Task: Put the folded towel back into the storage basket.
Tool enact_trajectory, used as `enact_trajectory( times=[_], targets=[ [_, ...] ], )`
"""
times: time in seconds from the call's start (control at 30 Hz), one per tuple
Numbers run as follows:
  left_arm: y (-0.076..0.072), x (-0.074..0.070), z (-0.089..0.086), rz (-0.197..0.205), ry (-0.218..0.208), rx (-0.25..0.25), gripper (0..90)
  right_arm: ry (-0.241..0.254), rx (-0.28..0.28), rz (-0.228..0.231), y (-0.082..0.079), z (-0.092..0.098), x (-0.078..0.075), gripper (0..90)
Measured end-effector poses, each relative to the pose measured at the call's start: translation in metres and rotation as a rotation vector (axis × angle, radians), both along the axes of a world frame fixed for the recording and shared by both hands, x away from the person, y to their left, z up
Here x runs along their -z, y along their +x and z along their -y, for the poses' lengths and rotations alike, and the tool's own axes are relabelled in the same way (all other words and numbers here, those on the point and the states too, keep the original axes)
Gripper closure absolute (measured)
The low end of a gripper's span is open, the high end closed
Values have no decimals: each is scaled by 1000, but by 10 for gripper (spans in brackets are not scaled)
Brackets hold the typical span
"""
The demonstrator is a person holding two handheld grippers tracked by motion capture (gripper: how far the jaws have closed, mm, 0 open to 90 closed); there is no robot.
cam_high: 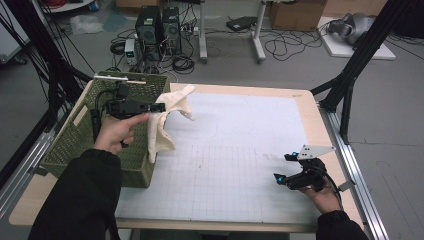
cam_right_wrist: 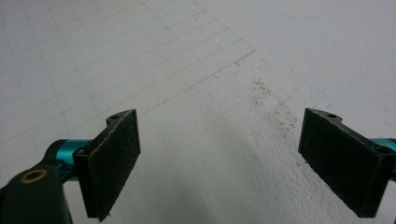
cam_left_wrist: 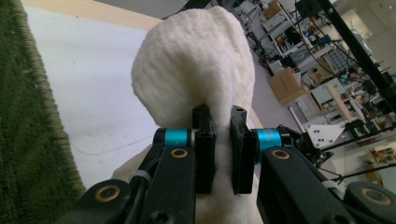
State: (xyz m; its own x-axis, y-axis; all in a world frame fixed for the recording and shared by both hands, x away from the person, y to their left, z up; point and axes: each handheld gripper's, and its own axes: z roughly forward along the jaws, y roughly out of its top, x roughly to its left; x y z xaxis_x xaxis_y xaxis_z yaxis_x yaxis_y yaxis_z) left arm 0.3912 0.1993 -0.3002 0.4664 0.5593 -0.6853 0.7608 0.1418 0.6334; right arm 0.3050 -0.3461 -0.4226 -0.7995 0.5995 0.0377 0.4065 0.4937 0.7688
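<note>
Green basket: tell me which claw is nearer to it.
Left. The left claw hangs beside the green basket, clamping a cream cloth; the right claw sits across the table, open.

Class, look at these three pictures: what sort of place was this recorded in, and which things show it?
Most likely a robotics lab or workshop. Computer towers and tangled cables sit on the floor beyond the table, a black frame stands beside it, and cardboard boxes wait behind.
</note>
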Motion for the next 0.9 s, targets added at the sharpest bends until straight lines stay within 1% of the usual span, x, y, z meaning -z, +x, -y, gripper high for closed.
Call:
enact_trajectory(
  times=[0.03,0.07,0.13,0.2,0.27,0.37,0.57,0.67,0.7,0.73,0.8,0.87,0.9],
  targets=[
    [1,1,-2,-5,9,-9,825,1,1,-1,0,0,0,119],
    [2,3,-4,-13,3,-14,825,2,2,-3,0,0,0,119],
    [3,4,-7,-13,2,-26,825,5,2,-5,1,0,0,119],
    [4,5,-10,-16,-4,-28,825,6,3,-1,2,1,1,119],
    [5,6,-12,-22,4,-36,825,8,5,-7,2,1,1,119],
    [6,7,-16,-22,-2,-42,825,9,6,-13,4,0,2,119],
    [6,10,-27,-26,-25,-54,825,10,8,-10,5,0,3,119],
    [6,11,-32,-30,-20,-62,825,7,9,-13,5,-1,4,119],
    [6,12,-33,-29,-22,-61,825,4,7,-8,6,-1,4,119],
    [5,12,-35,-29,-26,-64,825,6,8,-17,5,-1,4,119],
    [5,13,-39,-29,-35,-66,825,3,10,-17,6,-1,4,119],
    [4,14,-43,-32,-24,-75,825,2,12,-23,6,-2,5,119],
    [4,14,-44,-32,-26,-78,825,2,8,-18,6,-2,5,119]
  ],
)
